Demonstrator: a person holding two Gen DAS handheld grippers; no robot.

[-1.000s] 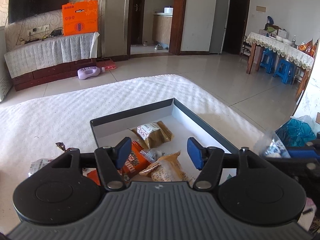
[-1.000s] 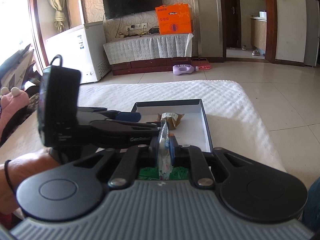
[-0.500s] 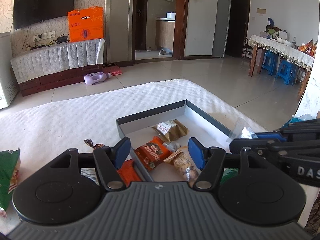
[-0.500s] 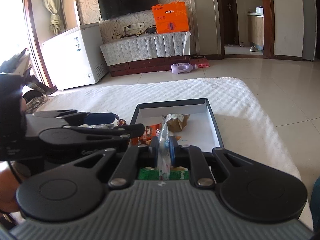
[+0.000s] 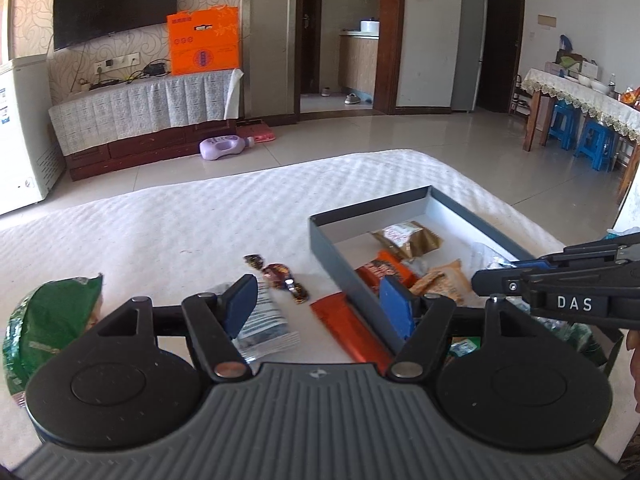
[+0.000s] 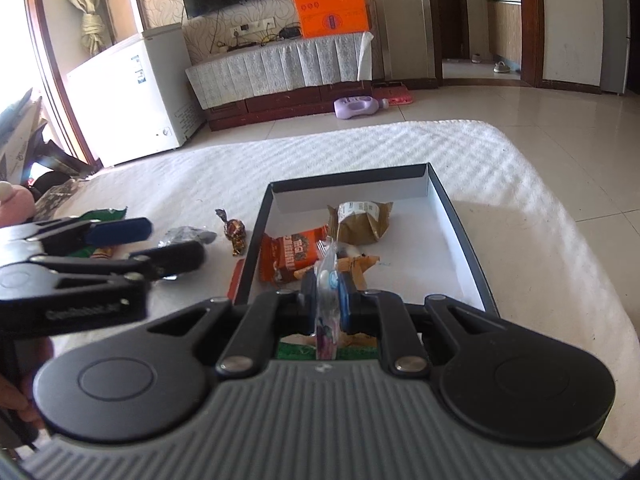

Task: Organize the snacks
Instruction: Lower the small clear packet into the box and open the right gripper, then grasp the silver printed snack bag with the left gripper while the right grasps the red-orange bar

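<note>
Mid-delivery: right gripper (image 6: pixel 325 292) pinching a clear packet (image 6: pixel 326 280), poised over the tray's (image 6: pixel 460 232) six o'clock end. Needs lowering, then release. Left gripper (image 5: pixel 318 300) spread, empty, above the orange bar (image 5: pixel 348 330); candy (image 5: pixel 280 274) at eleven o'clock.

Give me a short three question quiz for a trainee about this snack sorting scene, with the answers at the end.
1. True or false: the right gripper is shut on a clear packet.
2. Which lies outside the box? A: brown packet; B: green bag; C: orange packet.
3. Fill in: the left gripper is ____.

Key: 1 true; 2 B; 3 open.
</note>
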